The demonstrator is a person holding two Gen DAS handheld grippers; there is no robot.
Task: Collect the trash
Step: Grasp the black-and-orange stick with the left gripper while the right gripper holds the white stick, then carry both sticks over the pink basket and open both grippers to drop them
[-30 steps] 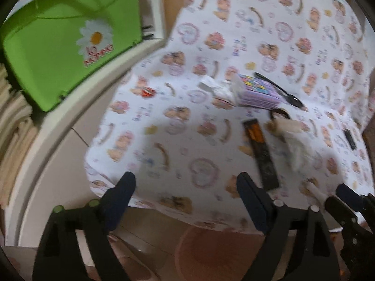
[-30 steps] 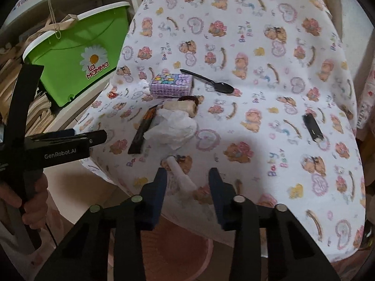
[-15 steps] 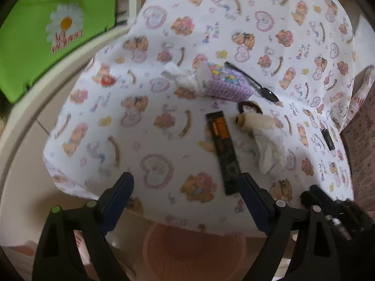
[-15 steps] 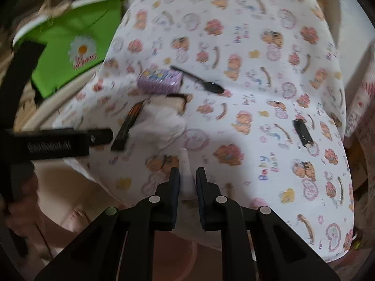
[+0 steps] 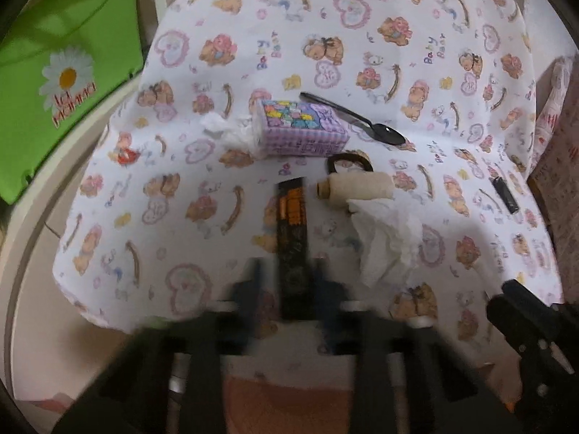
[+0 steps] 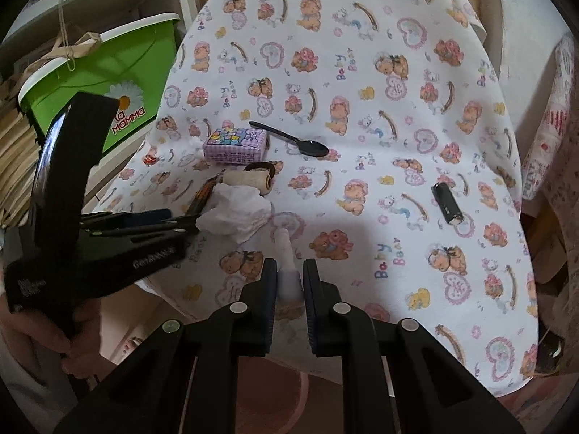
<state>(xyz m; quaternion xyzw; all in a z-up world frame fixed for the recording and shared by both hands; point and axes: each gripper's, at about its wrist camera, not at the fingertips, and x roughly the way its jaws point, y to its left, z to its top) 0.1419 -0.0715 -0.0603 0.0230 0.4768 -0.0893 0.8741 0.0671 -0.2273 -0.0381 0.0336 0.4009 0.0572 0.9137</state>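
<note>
A green tub (image 6: 105, 72) stands on a shelf off the surface's (image 6: 416, 72) left edge; its contents are hidden. At the near edge the left gripper (image 5: 286, 289), motion-blurred, has its fingers either side of a dark flat wrapper (image 5: 293, 238); whether they touch it I cannot tell. A crumpled tissue (image 6: 235, 213) lies just right of the wrapper. The right gripper (image 6: 289, 282) is clamped on a white tube (image 6: 286, 253). Bare cloth runs to the far edge. A pink basket (image 5: 289, 405) shows below, mostly cut off.
</note>
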